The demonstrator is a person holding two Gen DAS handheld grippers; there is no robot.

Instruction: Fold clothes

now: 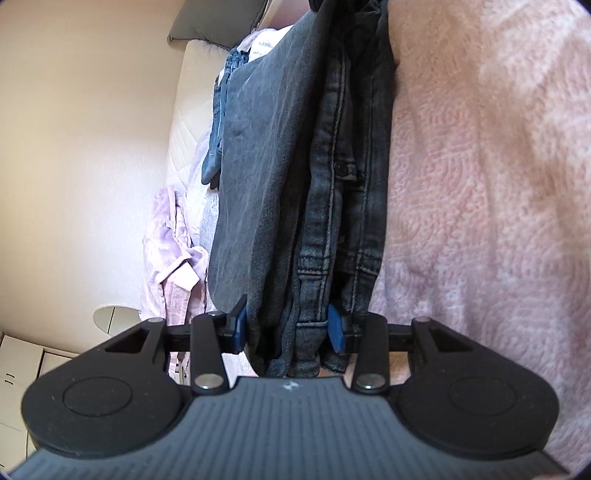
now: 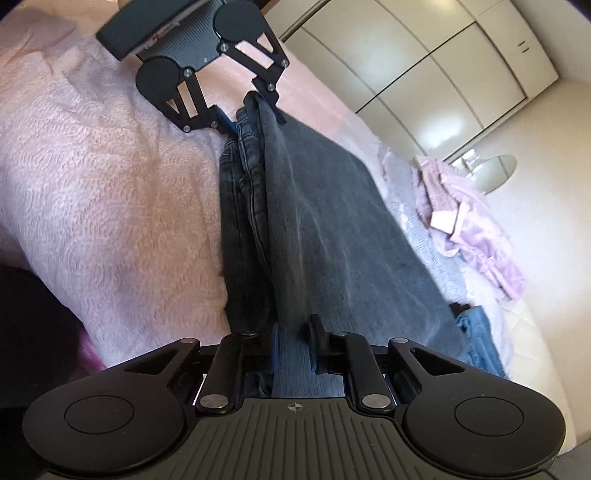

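Note:
A pair of dark grey jeans (image 1: pixel 266 147) is stretched in a folded band between my two grippers, above the pink bedspread (image 1: pixel 480 184). In the left wrist view my left gripper (image 1: pixel 288 326) is shut on one bunched end, the blue pads (image 1: pixel 335 326) pressing the denim from both sides. In the right wrist view my right gripper (image 2: pixel 295 343) is shut on the other end of the jeans (image 2: pixel 314 221), with cloth filling the narrow gap. The left gripper (image 2: pixel 243 107) shows at the far end there, clamped on the fabric. The waistband button faces the bedspread side.
A lilac garment (image 2: pixel 476 229) lies crumpled near the bed's edge, and a blue denim piece (image 2: pixel 476 332) sits beside the jeans. A grey pillow (image 1: pixel 218 22) is at the head of the bed. White wardrobe doors (image 2: pixel 424 66) and a round white table (image 2: pixel 495 173) stand beyond.

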